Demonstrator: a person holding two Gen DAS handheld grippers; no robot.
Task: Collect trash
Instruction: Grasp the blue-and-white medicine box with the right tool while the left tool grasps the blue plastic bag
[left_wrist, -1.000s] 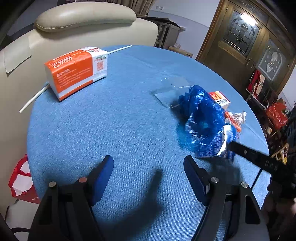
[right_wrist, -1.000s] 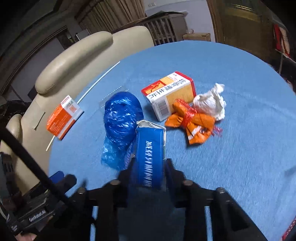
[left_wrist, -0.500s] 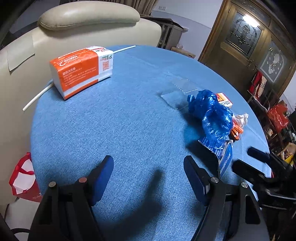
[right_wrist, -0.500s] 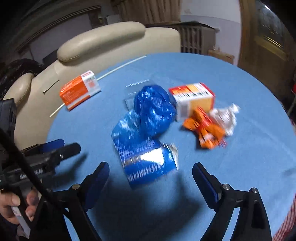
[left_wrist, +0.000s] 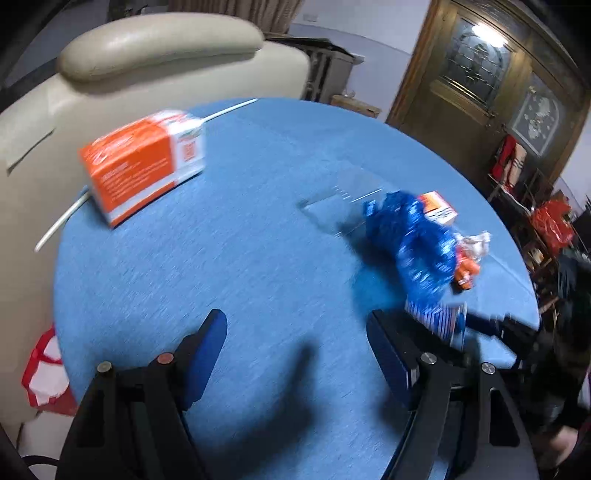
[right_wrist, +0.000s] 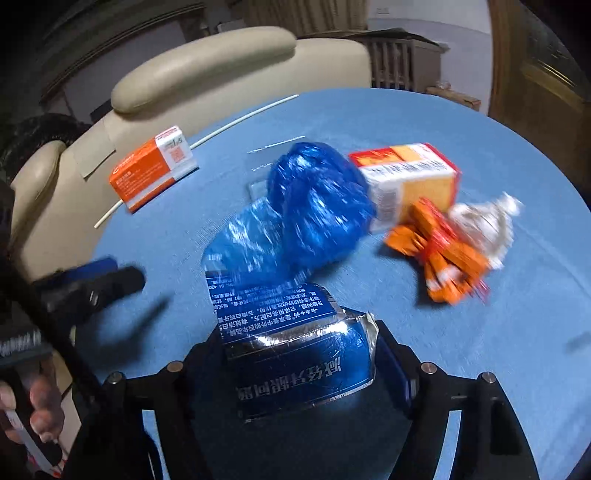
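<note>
The flattened blue carton (right_wrist: 295, 354) lies between the jaws of my right gripper (right_wrist: 295, 350), on the blue table (right_wrist: 480, 129). My jaws are closing on it, their pads close against its two sides, though I cannot tell whether they press yet. The crumpled blue plastic bag (right_wrist: 314, 206) touches the carton's far end and stretches away from me. Just right of the bag, beyond the carton, stands the red and yellow box (right_wrist: 410, 177). In front of that box, to the carton's far right, lies the orange wrapper (right_wrist: 443, 254), with the crinkled clear wrapper (right_wrist: 484, 221) against it. A flat clear plastic sheet (right_wrist: 266, 162) peeks out behind the bag. Well to the far left of the carton, near the table's edge, lies the orange and white box (right_wrist: 155, 166) across a thin white stick (right_wrist: 243, 118). A cream armchair (right_wrist: 207, 74) stands behind that edge.

My left gripper (left_wrist: 295, 354) hangs over bare cloth left of the carton, jaws apart and holding nothing.
</note>
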